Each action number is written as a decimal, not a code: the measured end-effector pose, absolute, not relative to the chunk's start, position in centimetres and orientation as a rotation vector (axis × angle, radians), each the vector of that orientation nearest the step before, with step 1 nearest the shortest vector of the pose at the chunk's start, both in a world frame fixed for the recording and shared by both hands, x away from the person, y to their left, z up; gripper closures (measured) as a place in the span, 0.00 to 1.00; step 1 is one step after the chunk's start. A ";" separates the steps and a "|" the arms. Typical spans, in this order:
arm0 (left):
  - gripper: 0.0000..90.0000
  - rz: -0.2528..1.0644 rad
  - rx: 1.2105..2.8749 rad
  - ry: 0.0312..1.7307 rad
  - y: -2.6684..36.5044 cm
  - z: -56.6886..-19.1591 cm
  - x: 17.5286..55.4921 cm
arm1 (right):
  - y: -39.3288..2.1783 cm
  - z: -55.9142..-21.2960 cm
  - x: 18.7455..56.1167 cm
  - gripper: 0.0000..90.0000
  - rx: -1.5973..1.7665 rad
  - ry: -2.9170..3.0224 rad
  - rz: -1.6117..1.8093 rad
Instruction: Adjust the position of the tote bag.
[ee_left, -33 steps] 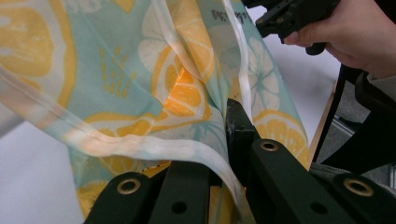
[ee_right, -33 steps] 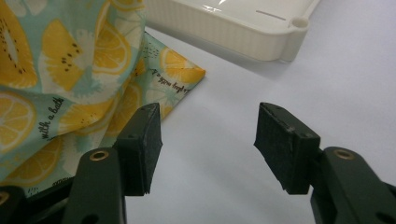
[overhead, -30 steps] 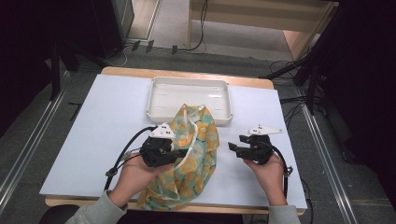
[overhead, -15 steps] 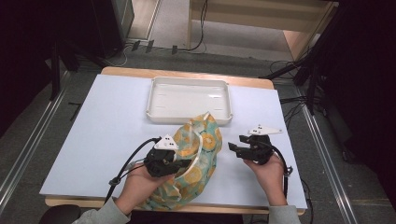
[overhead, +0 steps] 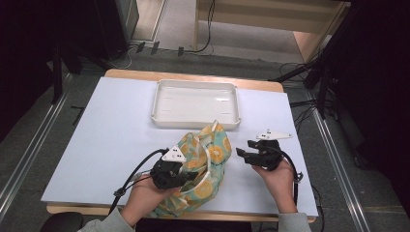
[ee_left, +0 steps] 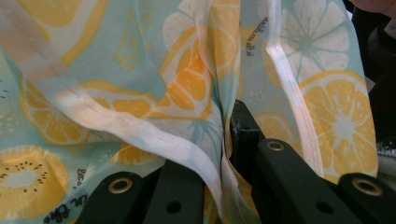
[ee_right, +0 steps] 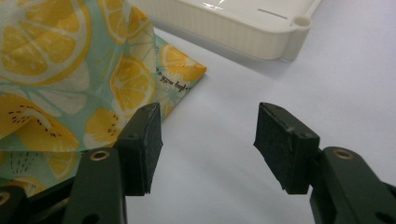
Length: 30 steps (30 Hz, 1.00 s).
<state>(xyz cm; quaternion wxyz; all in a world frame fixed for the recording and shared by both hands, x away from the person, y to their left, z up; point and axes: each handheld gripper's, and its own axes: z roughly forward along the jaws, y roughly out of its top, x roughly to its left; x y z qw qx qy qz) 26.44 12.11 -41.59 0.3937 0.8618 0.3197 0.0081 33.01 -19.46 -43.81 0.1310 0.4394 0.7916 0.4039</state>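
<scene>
Citrus-print cloth [overhead: 205, 166] sits pinched in the left gripper's [ee_left: 224, 140] jaws, seemingly mid-fold, while the right gripper [ee_right: 208, 144], jaws open, should next take a corner.

One fruit-print cloth [overhead: 205, 164], teal with orange and lemon slices, bunched against the left claw [overhead: 186, 176] and lying just left of the right claw [overhead: 241, 155]. One white tray [overhead: 195, 103], beyond both claws at the far side of the bench [overhead: 96, 145]; one bench in all. Two claws, one in each of the person's two hands: the left hand [overhead: 145, 195] and the right hand [overhead: 278, 176].
</scene>
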 end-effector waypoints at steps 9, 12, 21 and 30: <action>0.71 0.017 2.161 0.789 12.4 -40.6 26.4 | -19.5 -43.8 33.0 0.47 1.278 2.301 1.169; 0.62 0.032 2.157 0.789 12.6 -40.0 26.3 | -19.5 -43.9 33.0 0.47 1.275 2.300 1.168; 0.48 0.056 2.145 0.767 13.0 -38.3 26.0 | -19.5 -43.9 32.9 0.47 1.274 2.303 1.166; 0.41 0.058 2.131 0.768 14.0 -37.2 26.2 | -19.7 -43.8 32.9 0.47 1.272 2.297 1.175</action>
